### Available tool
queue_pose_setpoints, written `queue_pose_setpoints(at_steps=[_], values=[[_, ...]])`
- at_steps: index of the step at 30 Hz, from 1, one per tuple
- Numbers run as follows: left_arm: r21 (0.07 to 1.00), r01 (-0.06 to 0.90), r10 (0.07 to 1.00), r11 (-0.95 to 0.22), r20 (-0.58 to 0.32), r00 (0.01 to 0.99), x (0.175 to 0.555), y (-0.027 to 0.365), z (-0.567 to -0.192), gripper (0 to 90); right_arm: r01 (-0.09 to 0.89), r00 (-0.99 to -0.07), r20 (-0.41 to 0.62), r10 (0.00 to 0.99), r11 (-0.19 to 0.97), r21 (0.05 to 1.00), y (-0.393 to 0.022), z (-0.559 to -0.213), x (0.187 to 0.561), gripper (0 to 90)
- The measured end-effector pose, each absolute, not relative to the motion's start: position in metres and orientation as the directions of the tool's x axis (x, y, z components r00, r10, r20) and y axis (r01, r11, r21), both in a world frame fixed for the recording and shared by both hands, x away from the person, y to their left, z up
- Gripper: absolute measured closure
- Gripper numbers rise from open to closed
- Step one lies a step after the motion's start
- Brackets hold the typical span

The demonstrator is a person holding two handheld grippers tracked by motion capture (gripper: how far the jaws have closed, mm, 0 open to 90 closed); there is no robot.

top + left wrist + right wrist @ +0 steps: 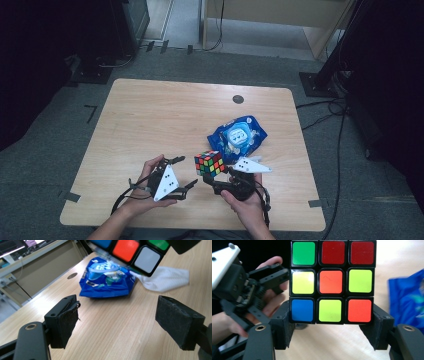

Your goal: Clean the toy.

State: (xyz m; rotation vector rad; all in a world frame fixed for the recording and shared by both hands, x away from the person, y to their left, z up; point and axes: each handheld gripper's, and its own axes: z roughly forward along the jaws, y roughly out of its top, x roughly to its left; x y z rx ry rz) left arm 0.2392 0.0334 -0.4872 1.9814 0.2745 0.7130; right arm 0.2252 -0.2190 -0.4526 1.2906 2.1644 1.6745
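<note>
While the cube sat clamped by its bottom layer between the pads of my right gripper, above the table near the blue pack, I judged that the grip should stay firm and level. My left gripper stood beside it with jaws apart, holding nothing, the cube just beyond its tips.
</note>
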Motion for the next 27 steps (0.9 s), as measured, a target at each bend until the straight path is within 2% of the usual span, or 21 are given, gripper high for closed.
queue_pose_setpoints(at_steps=[11, 16, 20, 22, 25, 27], values=[[0.822, -0.167, 0.445, -0.545, 0.452, 0.773, 0.236, 0.028, -0.490, 19.0, 0.642, -0.614, 0.457, 0.644, 0.070, 0.763, -0.207, -0.462, 0.231, 33.8], [0.797, -0.198, 0.422, -0.571, 0.491, 0.762, 0.233, 0.021, -0.493, 19.9, 0.646, -0.628, 0.464, 0.625, 0.086, 0.758, -0.200, -0.464, 0.233, 33.7], [0.798, -0.203, 0.410, -0.568, 0.488, 0.771, 0.232, 0.018, -0.493, 19.9, 0.647, -0.628, 0.457, 0.630, 0.098, 0.756, -0.197, -0.466, 0.233, 33.6], [0.793, -0.206, 0.411, -0.574, 0.496, 0.765, 0.231, 0.016, -0.495, 22.4, 0.651, -0.623, 0.459, 0.633, 0.093, 0.753, -0.196, -0.467, 0.234, 33.4], [0.823, -0.181, 0.434, -0.538, 0.454, 0.778, 0.234, 0.020, -0.492, 33.0, 0.657, -0.617, 0.477, 0.626, 0.076, 0.750, -0.199, -0.469, 0.235, 31.6], [0.840, -0.153, 0.453, -0.521, 0.424, 0.784, 0.237, 0.024, -0.490, 33.4, 0.650, -0.622, 0.490, 0.611, 0.054, 0.758, -0.203, -0.468, 0.236, 30.6]])
